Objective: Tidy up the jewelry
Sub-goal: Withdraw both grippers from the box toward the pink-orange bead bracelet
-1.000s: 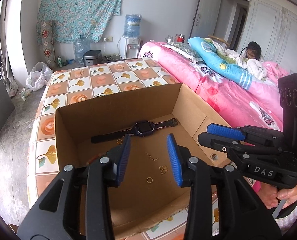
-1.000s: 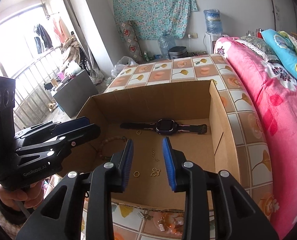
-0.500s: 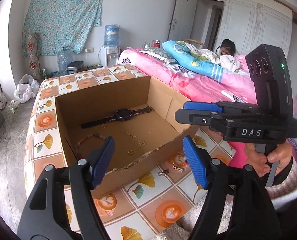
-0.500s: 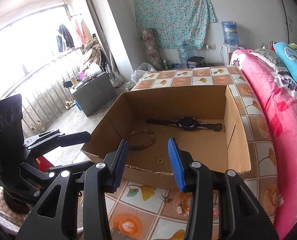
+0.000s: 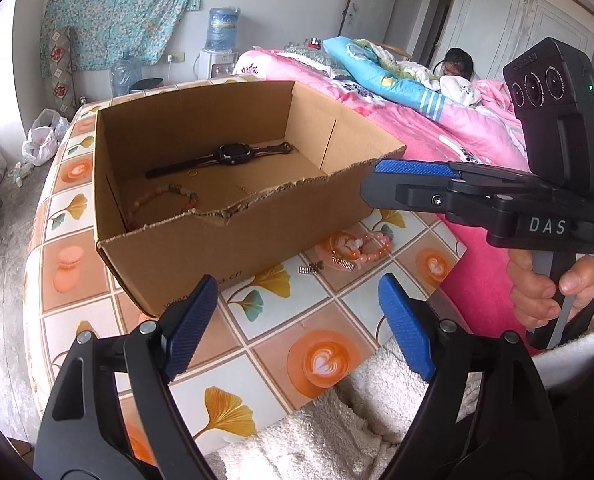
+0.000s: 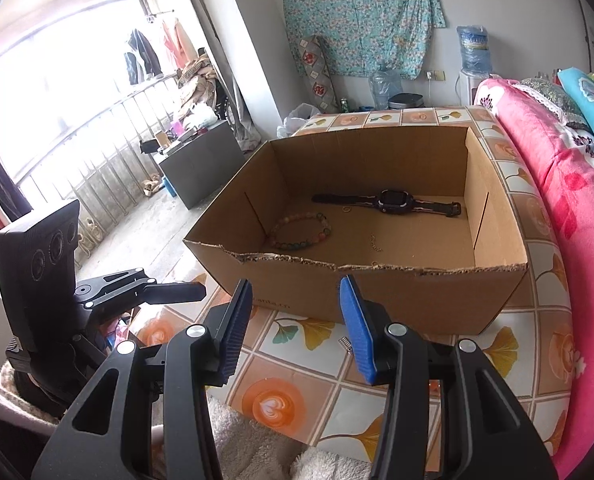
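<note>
Landmark: cardboard box (image 5: pixel 233 236), open top, on the tiled counter (image 5: pixel 277 316), torn near rim.

Inside the box:
- black watch (image 5: pixel 233 154) lies flat near the far wall, straps out straight, long axis parallel to that wall; right wrist view shows the same (image 6: pixel 393 202), face up.
- multicolour bead bracelet (image 6: pixel 301 232) flat on the box floor, nearer the torn rim than the watch, toward the box's left wall in the right wrist view.
- small gold ring (image 6: pixel 345 209) just beside the watch strap, on its near side.
- thin chain (image 6: pixel 375 243) on the floor between watch and torn rim.

Outside the box, on the counter by its near-right corner in the left wrist view:
- pink bead bracelet (image 5: pixel 371 248), coiled.
- small metal pieces (image 5: pixel 311 268) just left of it; too small to tell what they are.

Left gripper (image 5: pixel 297 332): jaws wide apart, have just been opening, nothing between them, touching nothing. It hangs over the counter, short of the box's near wall.

Right gripper (image 6: pixel 295 326): jaws roughly half open, have just been opening a bit more, empty, no contact. Also short of the box's near wall. In the left wrist view it (image 5: pixel 413 184) sits right of the box, held by a hand (image 5: pixel 545 288).
</note>
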The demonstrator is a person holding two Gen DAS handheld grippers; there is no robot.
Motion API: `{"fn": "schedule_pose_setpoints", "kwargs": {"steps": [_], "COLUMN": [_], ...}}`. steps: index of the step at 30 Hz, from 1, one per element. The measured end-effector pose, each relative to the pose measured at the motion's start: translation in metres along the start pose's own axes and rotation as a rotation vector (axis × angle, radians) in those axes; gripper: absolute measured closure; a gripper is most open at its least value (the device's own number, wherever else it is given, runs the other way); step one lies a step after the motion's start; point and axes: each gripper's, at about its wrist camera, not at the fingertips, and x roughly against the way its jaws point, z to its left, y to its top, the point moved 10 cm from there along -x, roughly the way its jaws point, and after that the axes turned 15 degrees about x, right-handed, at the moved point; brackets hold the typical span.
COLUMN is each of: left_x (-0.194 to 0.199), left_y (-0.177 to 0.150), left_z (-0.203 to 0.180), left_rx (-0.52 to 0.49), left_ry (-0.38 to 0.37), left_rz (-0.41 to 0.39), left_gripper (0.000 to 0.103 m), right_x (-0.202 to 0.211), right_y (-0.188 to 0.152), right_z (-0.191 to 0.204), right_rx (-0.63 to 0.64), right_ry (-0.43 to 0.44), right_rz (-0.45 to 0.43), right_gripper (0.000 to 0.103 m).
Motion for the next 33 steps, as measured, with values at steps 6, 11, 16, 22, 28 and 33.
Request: {"fn": "schedule_pose_setpoints", "kwargs": {"steps": [6, 11, 16, 22, 28, 33], "left_x": [-0.013, -0.019, -0.023, -0.025, -0.03, -0.031], "left_y": [-0.014, -0.017, -0.019, -0.02, -0.023, -0.023], "left_z": [0.009, 0.014, 0.019, 0.023, 0.026, 0.028], "left_rx": [-0.011, 0.009, 0.016, 0.035, 0.047, 0.057], "left_ry": [0.054, 0.066, 0.081, 0.093, 0.107, 0.11], "left_rz": [0.035, 0.049, 0.059, 0.065, 0.081, 0.081], "left_gripper": [0.023, 0.022, 0.02, 0.02, 0.02, 0.02], "right_x": [-0.007, -0.011, -0.013, -0.016, -0.019, -0.021], "right_y": [-0.014, -0.016, -0.019, -0.022, -0.023, -0.024], "right_z": [0.001, 0.003, 0.005, 0.003, 0.001, 0.001], "right_rx": [-0.027, -0.028, -0.031, -0.048, -0.057, -0.061], "right_ry": [0.009, 0.006, 0.01, 0.01, 0.008, 0.009], "right_rz": [0.035, 0.053, 0.058, 0.07, 0.08, 0.084], "right_gripper": [0.058, 0.058, 0.058, 0.058, 0.058, 0.058]}}
